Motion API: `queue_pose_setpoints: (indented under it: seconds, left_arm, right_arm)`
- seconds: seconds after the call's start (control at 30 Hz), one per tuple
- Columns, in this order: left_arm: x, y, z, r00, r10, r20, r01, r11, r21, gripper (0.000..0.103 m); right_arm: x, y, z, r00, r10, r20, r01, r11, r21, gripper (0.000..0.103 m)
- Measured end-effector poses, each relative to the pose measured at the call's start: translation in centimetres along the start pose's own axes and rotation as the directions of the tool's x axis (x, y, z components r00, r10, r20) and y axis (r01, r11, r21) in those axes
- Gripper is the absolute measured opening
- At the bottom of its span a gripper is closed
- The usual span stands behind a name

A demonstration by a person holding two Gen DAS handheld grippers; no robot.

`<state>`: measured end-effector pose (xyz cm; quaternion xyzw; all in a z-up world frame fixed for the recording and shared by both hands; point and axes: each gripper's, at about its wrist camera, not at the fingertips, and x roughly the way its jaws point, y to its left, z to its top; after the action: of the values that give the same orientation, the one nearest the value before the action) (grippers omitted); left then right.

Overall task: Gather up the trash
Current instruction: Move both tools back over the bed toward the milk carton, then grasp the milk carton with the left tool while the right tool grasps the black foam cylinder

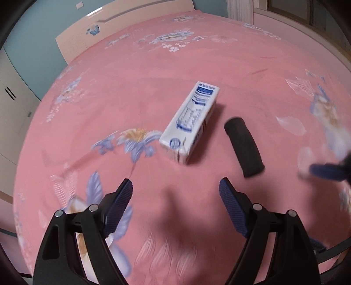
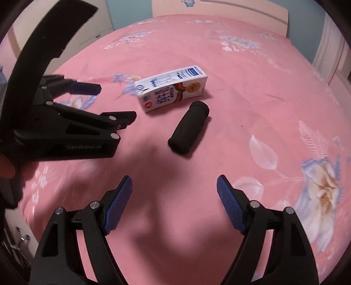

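Note:
A white and blue milk carton [image 1: 188, 120] [image 2: 171, 89] lies on its side on the pink bed sheet. Beside it lies a black rolled cloth cylinder [image 1: 243, 146] [image 2: 188, 129]. My left gripper [image 1: 175, 188] hangs open above the sheet, short of the carton, with nothing between its fingers. In the right wrist view the left gripper [image 2: 117, 102] shows to the left of the carton. My right gripper [image 2: 174, 184] is open and holds nothing, with the black roll ahead of it. One of its blue pads [image 1: 324, 172] shows blurred at the right edge of the left wrist view.
The pink floral sheet [image 1: 153, 72] covers the whole bed. A pale headboard [image 2: 219, 8] stands at the far end, a wardrobe [image 1: 13, 105] beside the bed, and a curtain [image 2: 326, 50] on the other side.

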<state>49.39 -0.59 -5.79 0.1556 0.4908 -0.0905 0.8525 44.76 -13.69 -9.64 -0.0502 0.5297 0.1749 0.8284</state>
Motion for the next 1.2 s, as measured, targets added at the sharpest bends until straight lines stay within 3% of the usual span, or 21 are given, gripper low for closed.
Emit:
queue_pose_setpoints:
  seconds: [0.43,0.5,0.57,0.6,0.63,0.67,1.0,1.2]
  left_arm:
    - [6.7,0.1,4.6,0.999,0.024,-0.028,-0.023,0.999,0.045,0.082]
    - [7.2,0.2,5.0,1.000,-0.002,-0.030,0.004,0.999,0.037,0.072]
    - [7.6,0.3,5.1,0.998,-0.042,-0.042,0.043,0.999,0.012,0.048]
    - [7.9,0.4,5.3,0.998,-0.047,-0.047,0.047,0.999,0.002,0.047]
    - [8.0,0.4,5.3,0.998,-0.046,-0.048,0.046,0.999,-0.008,0.047]
    - [8.0,0.4,5.2,0.998,-0.049,-0.045,0.048,0.999,-0.016,0.046]
    - [5.5,0.7,3.0,0.999,-0.042,-0.034,0.041,0.999,-0.035,0.041]
    - [0.2,1.2,0.1,1.000,-0.009,0.006,0.009,0.999,-0.047,0.041]
  right_arm:
    - [7.1,-1.9,4.8,1.000,-0.012,-0.009,0.013,0.993,0.120,0.078]
    - [7.7,-2.3,5.1,1.000,-0.014,-0.003,0.014,0.991,0.130,0.072]
    - [8.0,-2.6,5.2,1.000,-0.022,-0.001,0.022,0.992,0.125,0.057]
    - [8.1,-2.6,5.3,1.000,-0.019,-0.001,0.019,0.993,0.113,0.053]
    - [8.1,-2.6,5.3,1.000,0.001,0.002,-0.001,0.995,0.101,0.042]
    - [8.1,-2.7,5.2,1.000,0.006,0.001,-0.006,0.996,0.093,0.042]
    - [5.3,-2.2,3.9,1.000,0.001,0.029,-0.002,1.000,0.028,0.041]
    - [0.6,-0.6,3.0,0.998,-0.024,0.062,0.028,0.998,-0.053,0.041]
